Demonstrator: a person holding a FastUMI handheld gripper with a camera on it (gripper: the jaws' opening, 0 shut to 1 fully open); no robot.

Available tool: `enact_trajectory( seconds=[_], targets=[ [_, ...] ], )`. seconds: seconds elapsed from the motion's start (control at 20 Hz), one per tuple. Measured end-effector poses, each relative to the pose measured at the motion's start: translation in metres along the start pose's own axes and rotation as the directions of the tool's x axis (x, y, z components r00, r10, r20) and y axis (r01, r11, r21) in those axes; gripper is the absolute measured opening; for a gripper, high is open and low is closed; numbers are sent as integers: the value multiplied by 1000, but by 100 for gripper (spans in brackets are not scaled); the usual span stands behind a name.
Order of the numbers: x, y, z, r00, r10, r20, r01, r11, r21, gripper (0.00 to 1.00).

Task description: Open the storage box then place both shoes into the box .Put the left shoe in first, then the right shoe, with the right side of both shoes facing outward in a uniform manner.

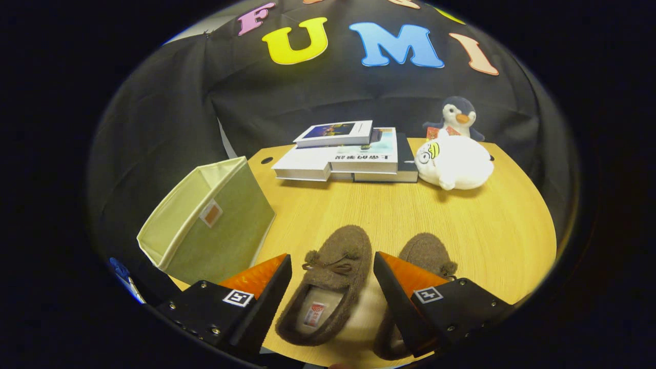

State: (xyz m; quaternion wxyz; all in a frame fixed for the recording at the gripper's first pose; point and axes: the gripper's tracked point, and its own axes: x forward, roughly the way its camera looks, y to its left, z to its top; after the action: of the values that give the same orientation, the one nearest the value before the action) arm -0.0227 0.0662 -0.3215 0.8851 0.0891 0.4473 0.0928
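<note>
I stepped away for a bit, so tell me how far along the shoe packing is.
Done: the storage box stands open on the table, tipped on its side, nothing visible inside. In hand: the gripper is open, its fingers either side of the left shoe, not pressing it. Left: both shoes; the right shoe sits beside it, partly behind one finger.

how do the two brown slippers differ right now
The brown fuzzy slipper on the left lies between the open fingers of the hand-held gripper, while the brown fuzzy slipper on the right lies outside them, partly hidden behind one finger. The left slipper shows its pale lining and a tag; the right slipper's opening is mostly hidden. Both have pom-pom laces, point away from the gripper and rest on the wooden table.
</note>
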Motion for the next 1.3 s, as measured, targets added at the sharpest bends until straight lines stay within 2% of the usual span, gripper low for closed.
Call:
enact_trajectory(
  seconds=[0.25, 0.5, 0.65, 0.7, 0.8, 0.85, 0.9, 1.05, 1.15, 1.2, 1.25, 1.3],
  targets=[
    [4, -9, -35, 997, -15, -74, 15, 1000, -1, 98],
    [11, -7, -47, 994, 2, -110, -4, 1000, -20, 98],
    [16, -8, -64, 986, -6, -169, 3, 1000, -19, 95],
    [19, -9, -68, 984, -9, -181, 6, 1000, -19, 89],
    [23, -6, -66, 984, 7, -181, -7, 1000, 5, 89],
    [23, -5, -67, 981, 15, -191, -10, 1000, 28, 85],
    [26, -5, -70, 979, 19, -202, -9, 999, 47, 70],
    [28, -7, -69, 977, 17, -212, -3, 998, 66, 67],
    [31, -13, -68, 976, 4, -219, 21, 994, 111, 33],
    [30, -12, -68, 974, 10, -227, 23, 990, 141, 31],
    [29, -19, -68, 971, -17, -239, 52, 989, 141, 31],
    [28, -24, -62, 975, -30, -220, 77, 975, 210, 16]
  ],
)
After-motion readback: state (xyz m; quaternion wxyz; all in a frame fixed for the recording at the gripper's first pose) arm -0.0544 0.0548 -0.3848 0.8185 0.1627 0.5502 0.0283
